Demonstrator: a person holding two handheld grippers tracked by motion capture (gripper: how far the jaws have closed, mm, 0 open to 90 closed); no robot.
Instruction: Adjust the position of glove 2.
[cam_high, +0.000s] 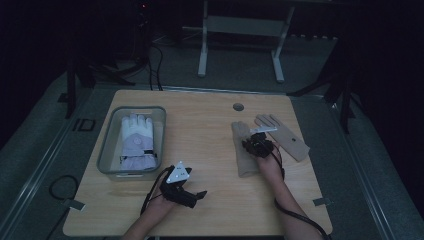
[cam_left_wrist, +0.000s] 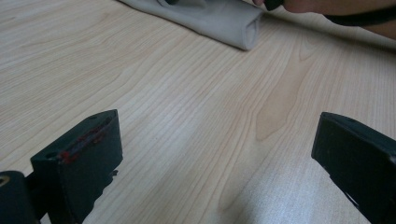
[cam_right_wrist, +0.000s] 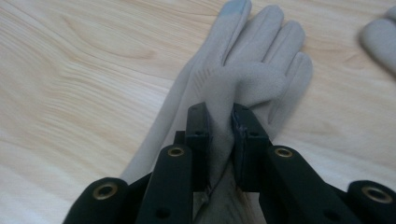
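The right gripper (cam_right_wrist: 219, 140) is pinching up a fold of fabric on the beige glove (cam_right_wrist: 247, 60), jaws clenched tight on the cloth around the palm while the fingers are lying flat on the wooden surface (cam_right_wrist: 70, 70). From the high view, that glove (cam_high: 243, 150) is sitting right of centre with the right gripper (cam_high: 257, 145) planted on it, and its partner, the second beige glove (cam_high: 285, 135), is resting just beside it, angled away.

The left gripper (cam_high: 192, 196) is hovering low near the front edge, jaws released and standing wide with nothing between them, bare surface (cam_left_wrist: 187, 116) showing in the gap and the cuff end of the beige glove (cam_left_wrist: 224, 23) lying ahead of it.

Over on the left, a clear bin (cam_high: 106, 150) is holding a white padded glove (cam_high: 136, 142).

My read: this looks like a pickup, probably heading for that bin. The grip is catching a ridge of soft cloth, not the whole glove, so a slow, straight lift would suit it best, letting the fingers peel off the surface instead of dragging. A jerk could slip the fold free. The idle left gripper looks well placed to catch the cuff if the glove droops.
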